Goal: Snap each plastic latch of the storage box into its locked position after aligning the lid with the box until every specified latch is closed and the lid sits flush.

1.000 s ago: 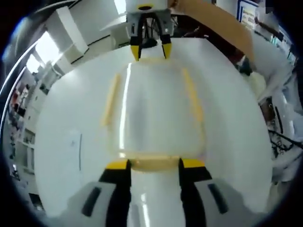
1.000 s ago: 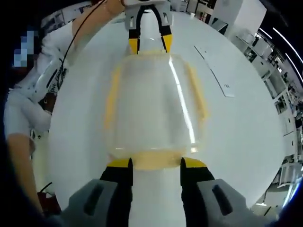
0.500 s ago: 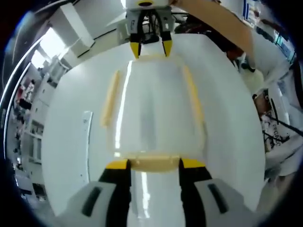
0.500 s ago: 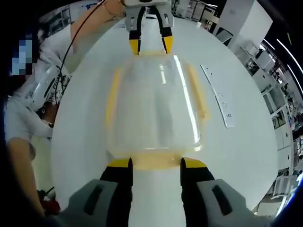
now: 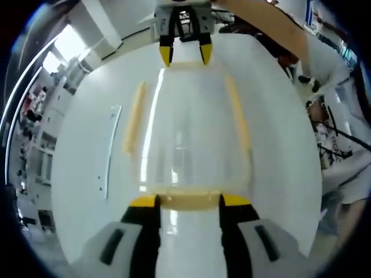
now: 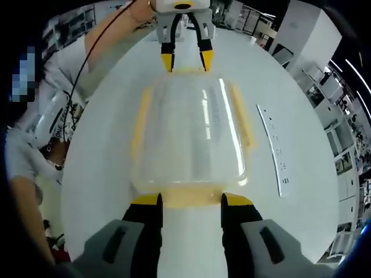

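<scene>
- In the left gripper view we look along our left gripper (image 5: 188, 201) at one short end of the storage box (image 5: 188, 130), close up.
- In the right gripper view we face it from the opposite end, behind the right gripper (image 6: 190, 200).
- Both views share the box and white table (image 6: 301, 139); each shows the other gripper at top centre.

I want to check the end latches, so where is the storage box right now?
The storage box sits on the white table between the left gripper and the right gripper.

Table: white top (image 5: 81, 174) — glossy, reflecting overhead light
Room: white shelving (image 6: 348, 133) and furniture beyond — bright window (image 5: 66, 43)
</scene>
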Tool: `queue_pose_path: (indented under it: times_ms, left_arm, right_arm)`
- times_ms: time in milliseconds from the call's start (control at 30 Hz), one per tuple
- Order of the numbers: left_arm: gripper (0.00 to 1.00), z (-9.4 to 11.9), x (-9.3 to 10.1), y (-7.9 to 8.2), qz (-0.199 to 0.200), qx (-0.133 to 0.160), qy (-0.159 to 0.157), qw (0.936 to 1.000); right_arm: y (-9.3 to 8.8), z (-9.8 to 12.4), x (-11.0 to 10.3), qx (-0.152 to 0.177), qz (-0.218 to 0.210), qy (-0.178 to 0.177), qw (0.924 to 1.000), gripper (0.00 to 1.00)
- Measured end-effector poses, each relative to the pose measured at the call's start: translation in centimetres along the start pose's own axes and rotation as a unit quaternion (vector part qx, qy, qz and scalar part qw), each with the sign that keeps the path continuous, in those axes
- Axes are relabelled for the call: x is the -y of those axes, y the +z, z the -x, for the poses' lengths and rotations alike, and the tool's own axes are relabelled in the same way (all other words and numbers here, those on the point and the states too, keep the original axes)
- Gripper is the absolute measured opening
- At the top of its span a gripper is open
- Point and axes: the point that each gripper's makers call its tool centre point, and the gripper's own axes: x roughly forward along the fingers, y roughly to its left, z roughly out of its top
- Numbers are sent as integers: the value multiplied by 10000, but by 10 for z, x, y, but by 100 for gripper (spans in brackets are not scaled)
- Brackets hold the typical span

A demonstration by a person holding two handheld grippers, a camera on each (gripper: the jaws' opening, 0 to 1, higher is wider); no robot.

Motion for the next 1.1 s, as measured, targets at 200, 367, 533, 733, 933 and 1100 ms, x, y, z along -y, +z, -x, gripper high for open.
queue_pose_path:
  times_ms: [200,367,533,733,933,1100]
  left_arm:
    - [38,10,-1,-33,76,-56,14,10000]
    - [38,11,-3,-57,141,-150,-58,9998]
    - [38,13,-10,-73,150,-273,-72,9995]
    - [38,10,-18,-86,79,-301,-122,9994]
    - [38,10,-24,-91,-10,-356,-129,9993]
    - [38,9,-27,-94,-47,-360,-161,9992]
  right_arm:
    - [34,-19,1,175,116,-2,9998,39]
    - [52,-32,-2,305,88,100,9994,39]
    - [63,-45,0,351,102,95,9993,39]
    - [66,-61,1,379,-9,113,9992,39]
    - [69,-67,4,383,-105,124,9991,39]
    - [72,-69,4,393,-151,118,9990,39]
